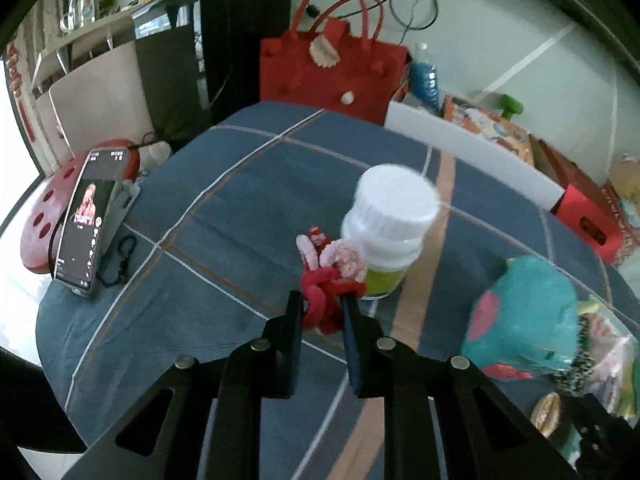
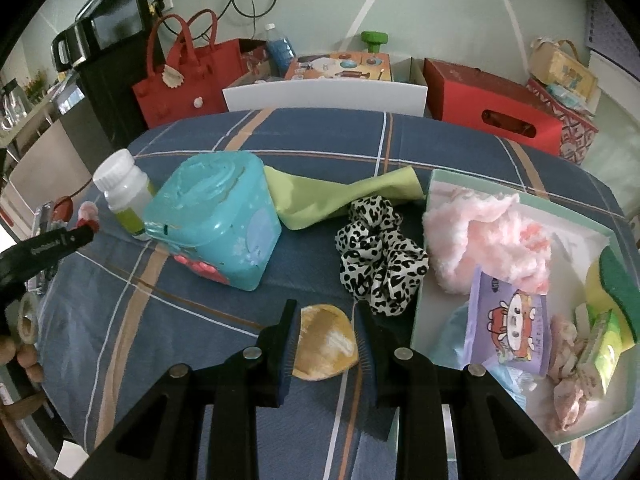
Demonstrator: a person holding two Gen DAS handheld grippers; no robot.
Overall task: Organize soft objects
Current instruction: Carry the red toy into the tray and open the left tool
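Toy: a red and pink chenille toy (image 1: pixel 326 280) sits pinched between the left tool's tips; its pink head leans on the bottle; in the right view it shows as a small red and pink bit (image 2: pixel 87 216) at the far left
Left tool (image 1: pixel 322 306): narrow, clamped on the toy's red limbs, over the plaid cloth (image 1: pixel 224 208) on the desk
Bottle (image 1: pixel 386 232): white cap, green label; upright just behind the toy; beside the tub in the right view
Tub (image 2: pixel 218 220): teal plastic, lid on, tilted on the cloth; blurred at the right edge of the left view
Right tool (image 2: pixel 326 322): parted, gripping nothing; its fingers (image 2: pixel 289 332) stand either side of the puff
Puff (image 2: pixel 324 342): yellow, flat on the cloth
Scrunchie (image 2: pixel 380 248): leopard print, on the cloth, touching the tray's left wall
Green cloth (image 2: pixel 340 196): crumpled behind the scrunchie, between tub and tray
Tray (image 2: pixel 424 280): pale green; holds pink fluff (image 2: pixel 488 232), a purple packet (image 2: pixel 508 324), a green and yellow sponge (image 2: pixel 616 284) and other small items
Phone (image 1: pixel 90 216): propped on a stand at the desk's left edge, screen lit
Bag (image 1: pixel 332 72): red, beyond the desk's far edge
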